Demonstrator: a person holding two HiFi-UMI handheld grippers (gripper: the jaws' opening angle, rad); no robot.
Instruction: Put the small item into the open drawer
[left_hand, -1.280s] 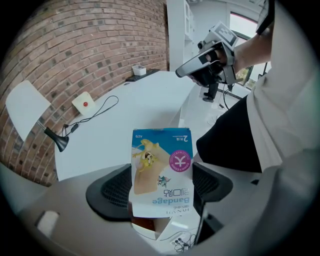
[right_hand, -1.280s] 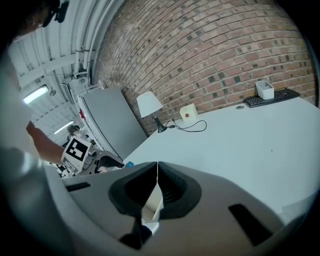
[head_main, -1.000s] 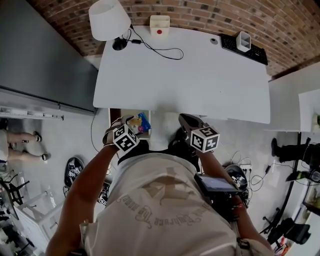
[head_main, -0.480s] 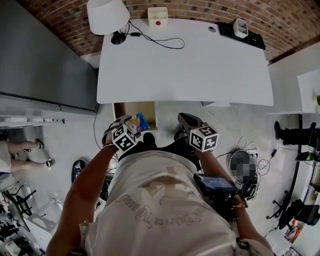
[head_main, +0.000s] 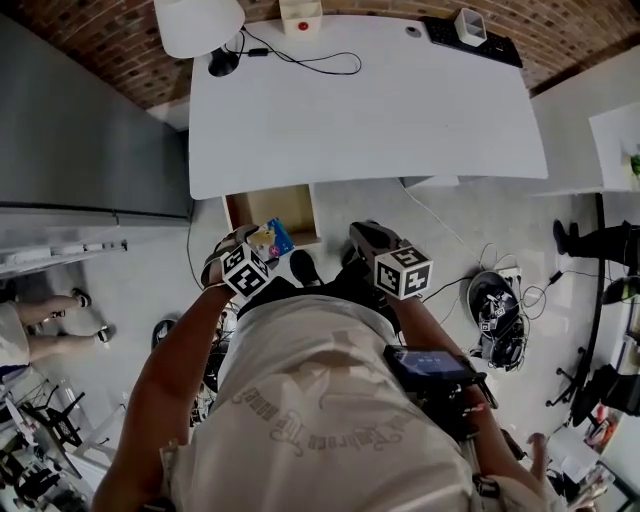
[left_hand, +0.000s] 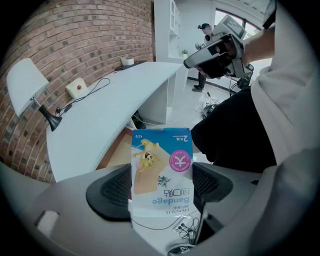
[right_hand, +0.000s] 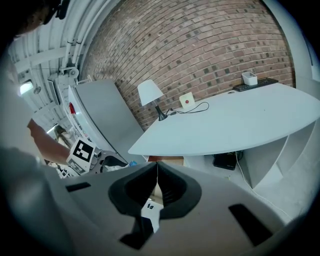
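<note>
My left claw (left_hand: 160, 186) clamps a blue-and-white bandage packet (left_hand: 161, 170) with a cartoon print and a pink circle, seemingly above the front edge of the open drawer (head_main: 285, 203). My right claw (right_hand: 154, 182) is closed on nothing. More of the drawer shows than a second ago.

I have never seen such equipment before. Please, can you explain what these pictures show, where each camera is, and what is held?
There is no robot: a person holds a two-jaw gripper in each hand. One picture comes from a camera on the person's head, looking down. The other two come from cameras riding on the grippers. The left gripper is shut on a bandage packet. The right gripper is shut and empty. On the white desk stand a lamp and a keyboard. Below its edge is the open drawer.
</note>
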